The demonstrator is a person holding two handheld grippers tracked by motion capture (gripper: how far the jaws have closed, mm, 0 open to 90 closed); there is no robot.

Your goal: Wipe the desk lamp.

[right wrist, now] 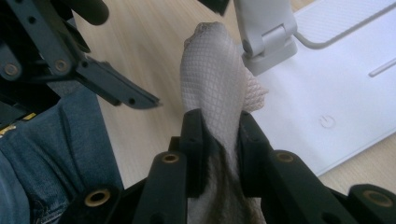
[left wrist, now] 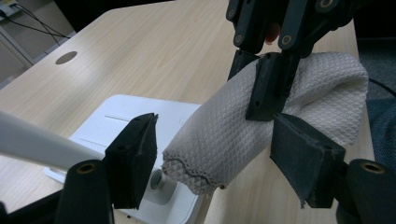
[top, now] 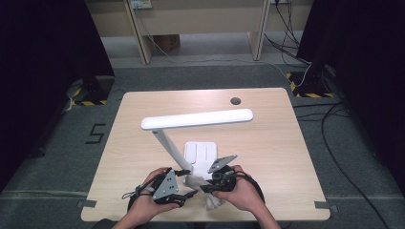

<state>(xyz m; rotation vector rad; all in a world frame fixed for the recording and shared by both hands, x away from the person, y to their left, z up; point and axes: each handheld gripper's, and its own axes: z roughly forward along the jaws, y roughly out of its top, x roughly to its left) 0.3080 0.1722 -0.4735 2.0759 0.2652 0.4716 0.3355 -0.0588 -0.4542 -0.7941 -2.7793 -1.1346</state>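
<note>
1. White cloth point(right wrist: 212, 79) hangs near the table's point(top: 267, 138) front edge, pinched between the right gripper's point(right wrist: 218, 128) closed jaws.
2. The left gripper point(left wrist: 219, 144) waits beside it, jaws spread wide around the cloth's free end.
3. Behind stands a white desk lamp point(top: 196, 119).

White lamp point(top: 197, 119) standing mid-desk point(top: 267, 143).
Near front edge, left gripper point(top: 187, 193) and right gripper point(top: 206, 187) meeting at a white cloth point(top: 212, 200).

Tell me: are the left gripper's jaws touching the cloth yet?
Apart. The left gripper view shows the left gripper open, gaps between each pad and the cloth.
</note>
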